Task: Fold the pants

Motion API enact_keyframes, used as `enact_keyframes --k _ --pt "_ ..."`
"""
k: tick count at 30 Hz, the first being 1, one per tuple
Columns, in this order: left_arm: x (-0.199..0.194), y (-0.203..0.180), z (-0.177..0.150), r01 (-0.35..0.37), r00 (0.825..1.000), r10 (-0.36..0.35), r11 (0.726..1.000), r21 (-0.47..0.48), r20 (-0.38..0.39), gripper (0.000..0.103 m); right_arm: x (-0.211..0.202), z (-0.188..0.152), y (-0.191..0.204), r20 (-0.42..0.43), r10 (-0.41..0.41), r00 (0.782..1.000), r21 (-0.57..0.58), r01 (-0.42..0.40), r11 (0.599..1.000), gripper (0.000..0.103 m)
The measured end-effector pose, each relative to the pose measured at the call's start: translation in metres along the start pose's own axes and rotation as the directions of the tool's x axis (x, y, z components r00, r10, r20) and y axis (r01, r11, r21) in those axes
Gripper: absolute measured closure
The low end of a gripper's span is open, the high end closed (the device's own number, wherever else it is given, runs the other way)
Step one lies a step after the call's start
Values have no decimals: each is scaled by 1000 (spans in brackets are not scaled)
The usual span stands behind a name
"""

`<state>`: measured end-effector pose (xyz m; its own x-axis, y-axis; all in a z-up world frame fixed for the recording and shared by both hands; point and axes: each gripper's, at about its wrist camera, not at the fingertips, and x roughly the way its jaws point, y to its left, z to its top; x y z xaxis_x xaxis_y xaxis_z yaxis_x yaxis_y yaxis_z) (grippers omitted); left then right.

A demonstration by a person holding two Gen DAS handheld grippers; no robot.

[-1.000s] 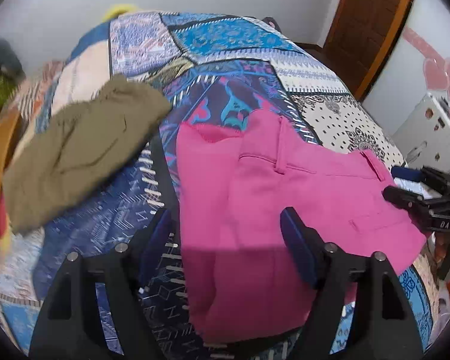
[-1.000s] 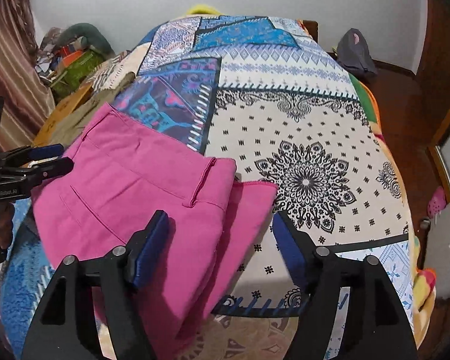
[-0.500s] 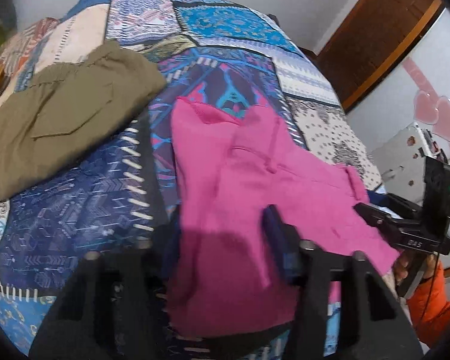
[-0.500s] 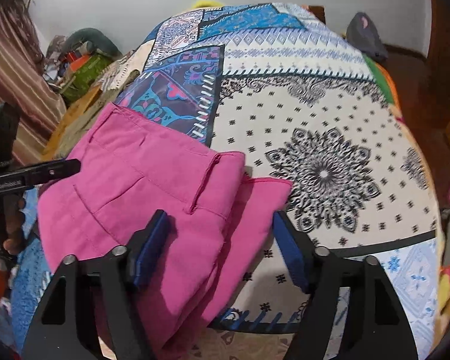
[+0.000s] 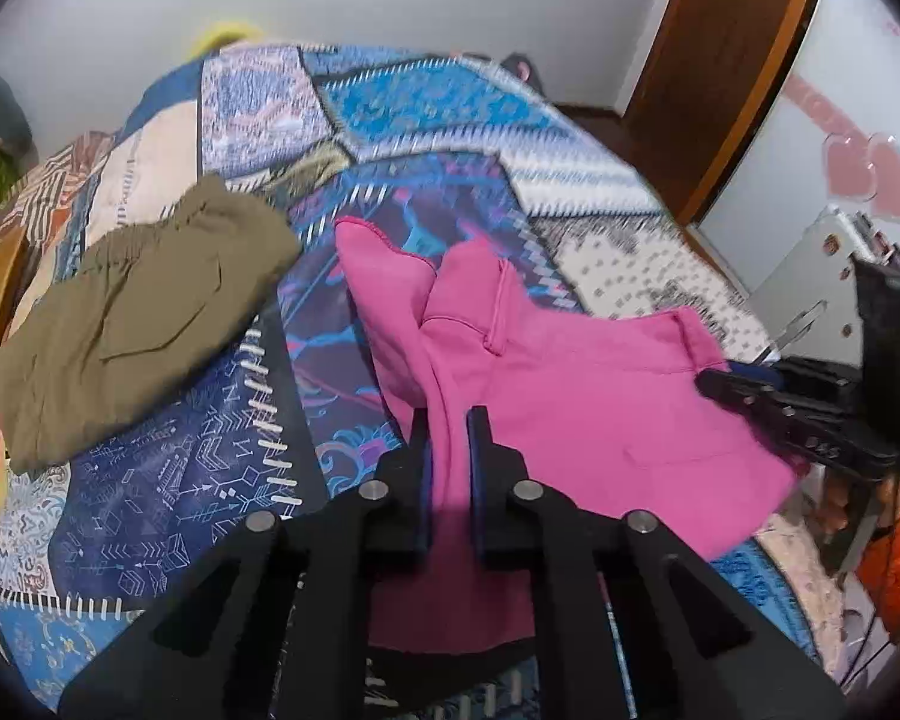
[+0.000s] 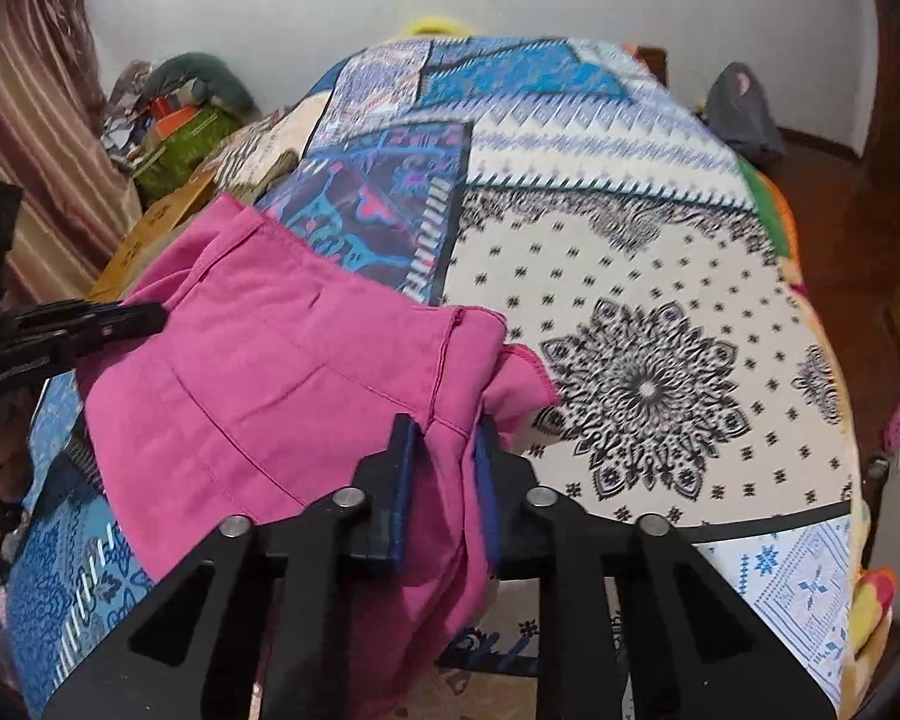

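Pants (image 5: 576, 414), bright pink, lie half-folded on the patterned bed (image 5: 168, 480) near its front edge, filling the 3 o'clock half of the left wrist view and the 9 o'clock half of the right wrist view. Left gripper (image 5: 450, 420) is pinched closed on a raised ridge of the pink cloth at one side of the bundle; right gripper (image 6: 447, 429) is likewise clamped on a gathered fold at the opposite side, close to a seam and a hem edge (image 6: 528, 360). Between the two holds the fabric sags slightly, and some hangs down over the bed's front edge below the tongs.

The cloth looks soft, light and limp: it creases where pinched and drapes rather than holding shape, so it should lift with little effort but will droop wherever unsupported. Layers may slide over one another, so each grip ought to catch every layer at the fold, probably near the waistband (image 5: 504, 306) or the seam, where the material is thicker and less likely to slip out. How many layers each jaw pair actually holds is hard to judge, since the fabric hides the pads.

At 9 o'clock in the left view an olive garment (image 5: 126, 324) rests well apart from the pink one.
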<state>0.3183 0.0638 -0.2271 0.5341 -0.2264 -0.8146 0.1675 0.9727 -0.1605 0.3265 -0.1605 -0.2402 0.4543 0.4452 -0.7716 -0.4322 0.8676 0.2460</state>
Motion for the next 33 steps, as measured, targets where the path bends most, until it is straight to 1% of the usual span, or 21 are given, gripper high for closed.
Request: enact_keyframes --k 4,10,16,20,24,28,33 --pt "-13 -3 0 7 999 -7 1000 3 35 95 -12 8 8 38 -12 999 -17 13 1000 92" --pt "-34 -7 3 -8 996 5 999 31 92 96 -31 26 20 77 7 997 -21 -5 1000 93" --pt "-59 8 6 -17 988 12 999 28 154 97 -38 46 47 123 5 992 -56 1 998 94" --pt "-73 32 11 -25 978 26 1000 -5 207 97 -33 66 71 144 6 990 -101 9 995 94" --pt "-84 57 15 -44 970 51 998 -34 238 97 -23 89 91 168 32 985 -124 -11 992 94" --pt "-95 88 21 -86 956 99 995 -56 276 97 -6 116 118 197 65 978 -157 -34 987 94" --pt "-108 139 28 -117 938 151 985 -126 312 97 22 147 156 204 105 973 -215 -60 975 94"
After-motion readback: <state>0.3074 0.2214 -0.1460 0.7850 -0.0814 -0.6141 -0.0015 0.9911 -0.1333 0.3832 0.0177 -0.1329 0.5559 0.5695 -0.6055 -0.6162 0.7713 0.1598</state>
